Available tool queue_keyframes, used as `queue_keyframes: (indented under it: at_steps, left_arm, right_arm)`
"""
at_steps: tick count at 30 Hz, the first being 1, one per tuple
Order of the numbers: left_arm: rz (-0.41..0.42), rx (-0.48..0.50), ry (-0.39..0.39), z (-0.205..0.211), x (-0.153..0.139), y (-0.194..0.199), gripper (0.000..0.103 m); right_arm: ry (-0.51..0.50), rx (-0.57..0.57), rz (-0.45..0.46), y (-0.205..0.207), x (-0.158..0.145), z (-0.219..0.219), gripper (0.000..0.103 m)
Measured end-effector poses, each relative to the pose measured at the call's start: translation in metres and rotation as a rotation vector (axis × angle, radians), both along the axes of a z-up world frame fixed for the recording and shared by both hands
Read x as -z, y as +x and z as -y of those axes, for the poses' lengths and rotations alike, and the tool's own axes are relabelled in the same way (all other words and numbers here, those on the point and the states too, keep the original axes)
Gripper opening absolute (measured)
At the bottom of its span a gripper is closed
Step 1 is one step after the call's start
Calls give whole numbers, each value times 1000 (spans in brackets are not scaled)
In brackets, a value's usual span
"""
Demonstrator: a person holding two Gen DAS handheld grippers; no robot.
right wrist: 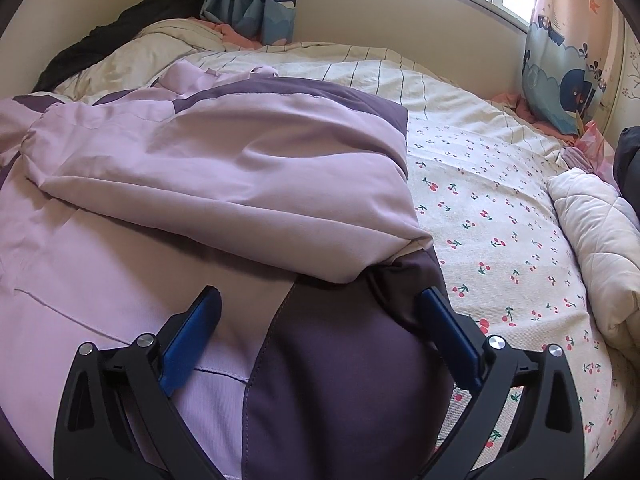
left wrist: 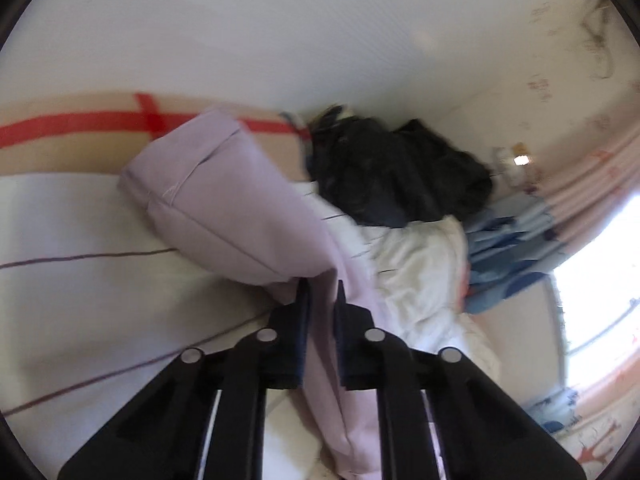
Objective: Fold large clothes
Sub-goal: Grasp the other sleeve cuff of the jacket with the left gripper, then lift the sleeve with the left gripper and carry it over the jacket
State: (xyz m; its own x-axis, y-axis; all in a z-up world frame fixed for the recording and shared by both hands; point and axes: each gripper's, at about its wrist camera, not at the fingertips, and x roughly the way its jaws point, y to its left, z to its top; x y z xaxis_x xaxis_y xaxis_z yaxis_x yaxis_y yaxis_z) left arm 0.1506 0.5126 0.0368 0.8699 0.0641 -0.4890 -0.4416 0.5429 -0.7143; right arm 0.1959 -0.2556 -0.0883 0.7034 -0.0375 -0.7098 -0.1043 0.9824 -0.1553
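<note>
Pinching lilac jacket (left wrist: 224,208) cloth, the left gripper (left wrist: 322,292) lifts it above the bed (left wrist: 80,280).
Its fingers (left wrist: 302,308) sit nearly closed with fabric running between them. In the right view, the right gripper (right wrist: 320,300) is spread wide, holding nothing, hovering over the jacket's purple hem panel (right wrist: 344,360) spread on the bed.

Left hand-held gripper (left wrist: 322,286) nearly closed, pinching; right hand-held gripper (right wrist: 320,294) spread wide.
</note>
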Motion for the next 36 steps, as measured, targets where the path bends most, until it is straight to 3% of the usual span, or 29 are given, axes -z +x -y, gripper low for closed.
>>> queue_keyframes:
  at_steps: [4, 8, 10, 12, 15, 16, 18, 19, 20, 22, 25, 26, 30, 32, 36]
  left_arm:
    - [125, 44, 66, 20, -29, -8, 6]
    - [288, 152, 133, 51, -65, -19, 5]
    - [300, 171, 145, 57, -69, -23, 5]
    - [277, 159, 135, 54, -61, -26, 6]
    - [170, 75, 81, 28, -28, -28, 6]
    - [134, 48, 38, 15, -11, -28, 9]
    - [39, 12, -74, -11, 23, -32, 30]
    - [82, 34, -145, -21, 37, -38, 30]
    - [128, 52, -169, -26, 41, -43, 30]
    - [131, 54, -152, -24, 34, -48, 33]
    - [186, 13, -169, -22, 20, -63, 64]
    - [177, -4, -161, -22, 14, -65, 70]
    - [93, -145, -123, -28, -5, -88, 83]
    - [28, -181, -59, -32, -12, -91, 88]
    - [-106, -151, -85, -55, -1, -75, 96]
  right_arm:
    - [-1, 0, 1, -1, 0, 0, 96]
    - [3, -1, 3, -2, 0, 0, 96]
    - [5, -1, 3, -1, -1, 0, 96]
    - [6, -1, 4, -2, -1, 0, 96]
    - [6, 0, 4, -2, -1, 0, 96]
    - [6, 0, 4, -2, -1, 0, 96]
    - [5, 0, 4, -2, -1, 0, 96]
    - [4, 0, 4, -2, -1, -1, 96]
    - [4, 0, 4, -2, -1, -1, 96]
    - [1, 0, 5, -3, -1, -1, 96]
    - [-1, 0, 5, -3, -1, -1, 96]
    - [-1, 0, 5, -3, -1, -1, 96]
    - [-2, 0, 5, -3, -1, -1, 96]
    - [-3, 0, 5, -4, -1, -1, 96]
    - [-3, 0, 6, -4, -1, -1, 96]
